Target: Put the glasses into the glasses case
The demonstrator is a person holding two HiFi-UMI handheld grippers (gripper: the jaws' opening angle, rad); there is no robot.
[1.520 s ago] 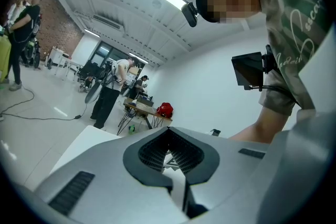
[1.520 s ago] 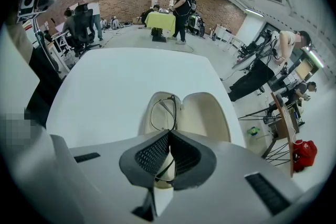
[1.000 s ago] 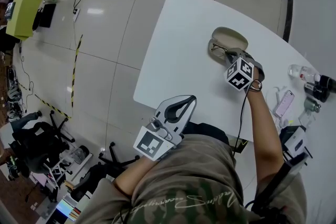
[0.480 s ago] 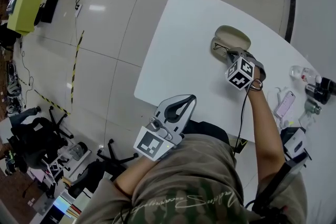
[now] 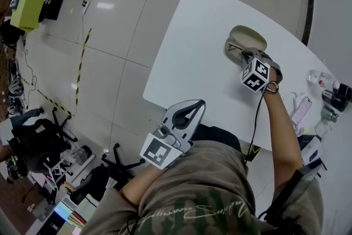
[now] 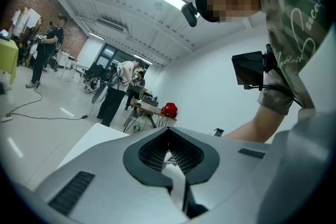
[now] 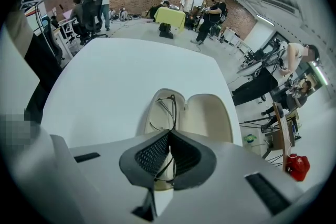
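The right tool (image 7: 169,159) had its jaws pressed together on a thin wire part of the glasses (image 7: 166,108), which ran straight ahead of it, away from the person; the frame lay over the left half of the open glasses case (image 7: 209,119), and it looked to rest low inside that shell, though whether it touched the lining could not be told; the case stood hinged open on the white table (image 5: 201,58), its two halves side by side, each with its long axis pointing away from the tool, so the glasses lay roughly along the length of the half they occupied; the empty half sat just to the right; the tool's tips hung over the case's near end, so the coming move seemed to call only for a short lowering and a release, with the near rim the one thing the frame might catch on; the left tool (image 5: 188,114) hung well apart, off the table's near edge and close to the person's body, its jaws together on nothing; a phone (image 5: 301,109) and some small bottles (image 5: 332,92) lay far off to the right, out of the way.
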